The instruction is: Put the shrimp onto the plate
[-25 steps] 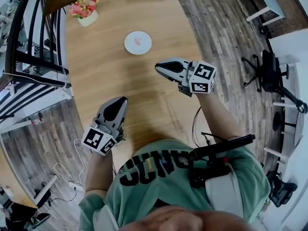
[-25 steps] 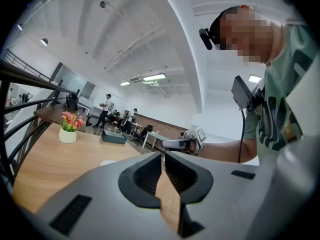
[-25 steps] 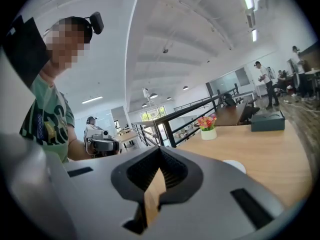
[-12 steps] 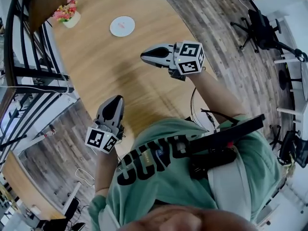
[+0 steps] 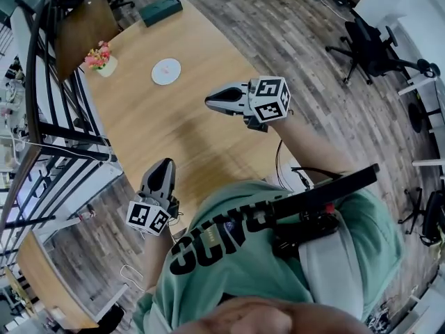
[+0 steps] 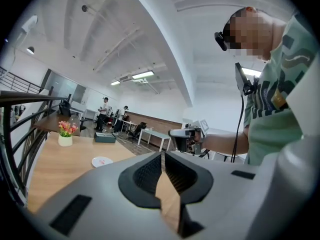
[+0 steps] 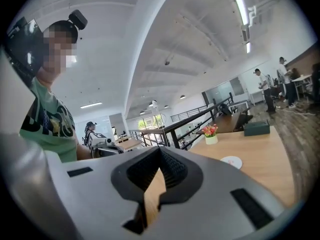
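With both pairs of jaws closed on nothing, the plate (image 5: pixel 166 71) lies upper left, nearer my right gripper (image 5: pixel 208 103) than my left gripper (image 5: pixel 165 163).

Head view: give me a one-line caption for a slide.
Left gripper and right gripper, both shut and empty, at the near end of the light wooden table, far from the round white plate.

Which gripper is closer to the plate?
Right. The right gripper hangs over the table, short of the plate; the left gripper is farther back, at the table's near edge.
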Tool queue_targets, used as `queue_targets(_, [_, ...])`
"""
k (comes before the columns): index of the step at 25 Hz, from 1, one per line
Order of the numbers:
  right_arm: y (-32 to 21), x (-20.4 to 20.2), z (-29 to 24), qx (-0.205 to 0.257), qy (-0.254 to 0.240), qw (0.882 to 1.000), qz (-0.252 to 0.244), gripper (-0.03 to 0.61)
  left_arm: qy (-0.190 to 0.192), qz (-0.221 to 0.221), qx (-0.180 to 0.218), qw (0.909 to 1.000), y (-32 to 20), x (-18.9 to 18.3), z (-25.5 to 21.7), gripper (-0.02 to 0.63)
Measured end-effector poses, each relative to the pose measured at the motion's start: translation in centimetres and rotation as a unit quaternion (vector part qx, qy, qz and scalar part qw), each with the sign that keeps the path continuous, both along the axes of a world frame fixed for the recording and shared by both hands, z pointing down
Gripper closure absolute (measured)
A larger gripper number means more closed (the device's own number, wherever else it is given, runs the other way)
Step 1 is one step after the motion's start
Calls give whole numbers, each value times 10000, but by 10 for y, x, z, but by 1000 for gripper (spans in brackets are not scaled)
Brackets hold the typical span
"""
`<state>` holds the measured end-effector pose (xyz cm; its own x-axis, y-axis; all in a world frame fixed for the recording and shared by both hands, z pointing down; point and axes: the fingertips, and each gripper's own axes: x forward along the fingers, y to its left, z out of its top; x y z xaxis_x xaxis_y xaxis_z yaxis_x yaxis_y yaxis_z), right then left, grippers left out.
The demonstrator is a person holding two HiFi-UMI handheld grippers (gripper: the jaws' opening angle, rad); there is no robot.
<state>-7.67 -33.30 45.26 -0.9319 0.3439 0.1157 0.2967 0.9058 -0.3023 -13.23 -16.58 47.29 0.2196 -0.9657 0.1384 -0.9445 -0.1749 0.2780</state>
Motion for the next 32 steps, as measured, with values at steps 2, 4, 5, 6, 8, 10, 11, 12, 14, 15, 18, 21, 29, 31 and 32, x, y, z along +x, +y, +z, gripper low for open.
queue_targets(2, [-6,28,-7,57,-62,9999,-61,571,-48,-23,70,10000,-10,25,-13,586])
queue_targets(4, [-12,58,-13,120,-127,9998,-129,571,-103,-43,165,9998,-20,51,-25,586])
queue_targets(5, [-14,73,-15,140,-149,9997,-164,571,-130,-70,220,9996,-23,64,-31,586])
queue_targets(6, [-17,89,-17,158,-166,9995,-201,571,-155,-105,278,9994,-26,76,-38,586])
queue_targets(8, [-22,119,-21,199,-184,9993,-267,571,-207,-190,372,9989,-31,100,-50,586])
queue_targets(10, [-29,148,-25,234,-192,9990,-318,571,-265,-287,410,9984,-35,120,-60,586])
queue_targets(11, [-32,161,-26,249,-197,9989,-344,571,-285,-341,411,9982,-37,129,-63,586])
queue_targets(12, [-35,172,-28,261,-204,9987,-376,571,-296,-397,406,9979,-38,137,-65,586])
queue_targets(14, [-36,190,-28,256,-224,9984,-460,571,-305,-506,384,9975,-38,153,-69,586])
queue_targets(15, [-36,197,-27,233,-238,9981,-509,571,-313,-555,370,9973,-37,160,-70,586])
queue_targets(18, [-35,205,-22,119,-302,9973,-654,571,-335,-670,286,9968,-36,174,-71,586])
queue_targets(21, [-29,200,-15,-33,-370,9962,-791,571,-345,-761,138,9964,-32,178,-67,586])
queue_targets(29, [13,159,-10,-149,-379,9947,-942,571,-382,-900,145,9951,9,142,-70,586])
queue_targets(31, [30,147,-11,-97,-327,9954,-897,571,-356,-852,209,9955,24,127,-70,586])
queue_targets(32, [39,140,-11,-66,-307,9958,-856,571,-347,-803,251,9959,32,118,-69,586])
